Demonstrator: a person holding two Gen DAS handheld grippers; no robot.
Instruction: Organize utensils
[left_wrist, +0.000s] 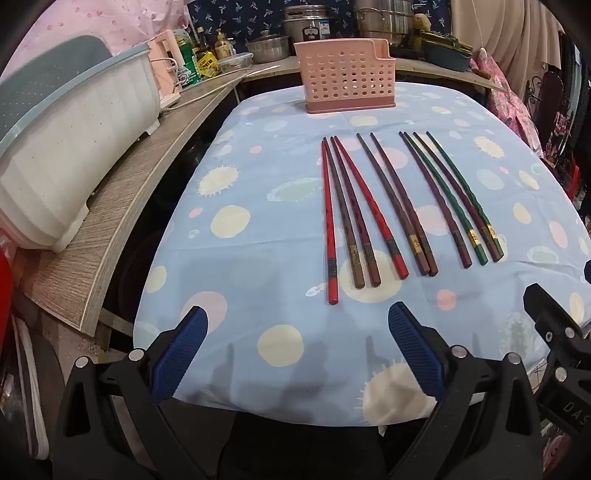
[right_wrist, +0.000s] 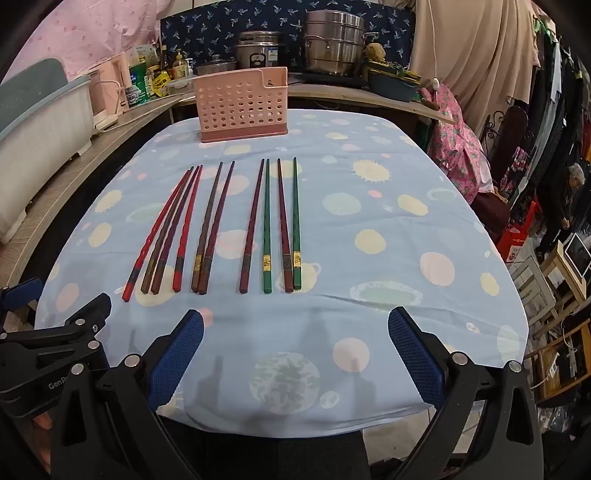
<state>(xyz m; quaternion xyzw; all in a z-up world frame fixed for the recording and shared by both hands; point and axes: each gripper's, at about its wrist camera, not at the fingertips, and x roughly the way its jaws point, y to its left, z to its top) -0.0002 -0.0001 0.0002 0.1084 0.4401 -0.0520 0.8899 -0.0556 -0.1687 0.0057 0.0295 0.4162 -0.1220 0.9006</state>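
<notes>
Several chopsticks lie side by side on the blue spotted tablecloth (left_wrist: 258, 258), tips pointing away: a red and brown group (left_wrist: 347, 218) (right_wrist: 166, 232), a dark brown pair (left_wrist: 399, 206) (right_wrist: 212, 229), and a maroon and green group (left_wrist: 458, 199) (right_wrist: 279, 225). A pink perforated utensil holder (left_wrist: 347, 75) (right_wrist: 242, 105) stands upright at the table's far edge. My left gripper (left_wrist: 297, 321) is open and empty above the near edge, short of the chopsticks. My right gripper (right_wrist: 295, 325) is open and empty, to the right of the left one.
A white and blue dish drainer (left_wrist: 70, 140) sits on a wooden counter (left_wrist: 122, 206) to the left. Pots, bottles and a rice cooker (right_wrist: 258, 48) stand behind the table. Clothes and furniture crowd the right side (right_wrist: 535, 184).
</notes>
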